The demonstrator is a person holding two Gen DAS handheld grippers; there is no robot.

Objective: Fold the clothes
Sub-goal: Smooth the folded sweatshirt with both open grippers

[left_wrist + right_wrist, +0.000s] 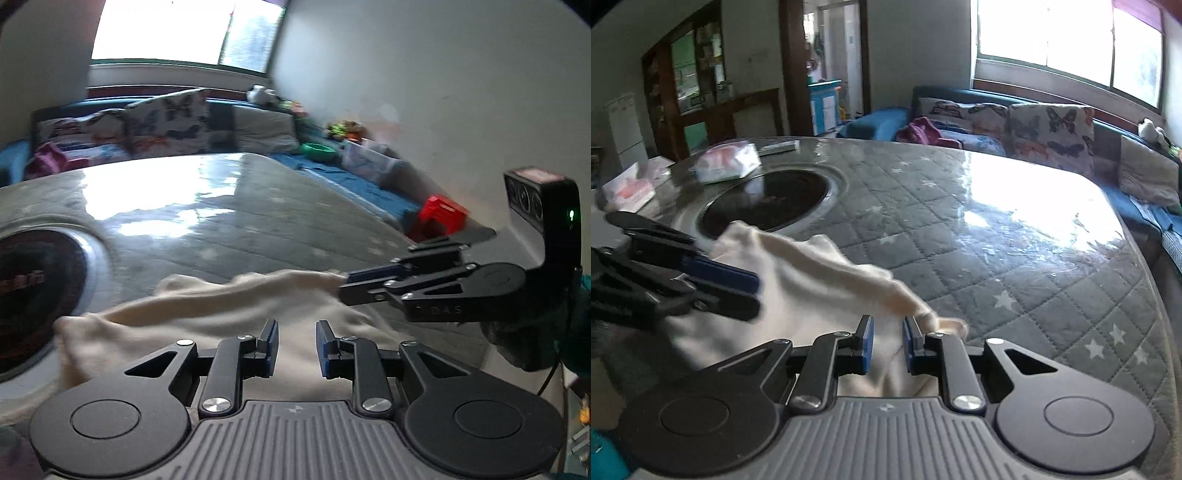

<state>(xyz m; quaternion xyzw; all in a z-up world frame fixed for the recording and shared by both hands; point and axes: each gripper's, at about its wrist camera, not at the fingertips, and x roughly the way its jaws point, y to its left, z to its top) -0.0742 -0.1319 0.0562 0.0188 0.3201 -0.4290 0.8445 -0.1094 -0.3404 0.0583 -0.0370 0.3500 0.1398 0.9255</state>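
Note:
A cream garment (207, 306) lies bunched on the near part of the quilted grey table cover (229, 221); it also shows in the right wrist view (812, 288). My left gripper (295, 347) hovers over the cloth with its jaws a little apart and nothing between them. It shows at the left of the right wrist view (753, 291), where its fingers look close together. My right gripper (888, 345) has jaws a little apart above the cloth's near edge. In the left wrist view it (345, 286) is at the garment's right end, and whether it pinches cloth is unclear.
A round black hob (768, 199) is set in the table left of the garment. Tissue packs (727, 162) lie beyond it. A sofa with butterfly cushions (1049, 129) runs along the far side under the window. A red box (443, 214) and toys sit by the wall.

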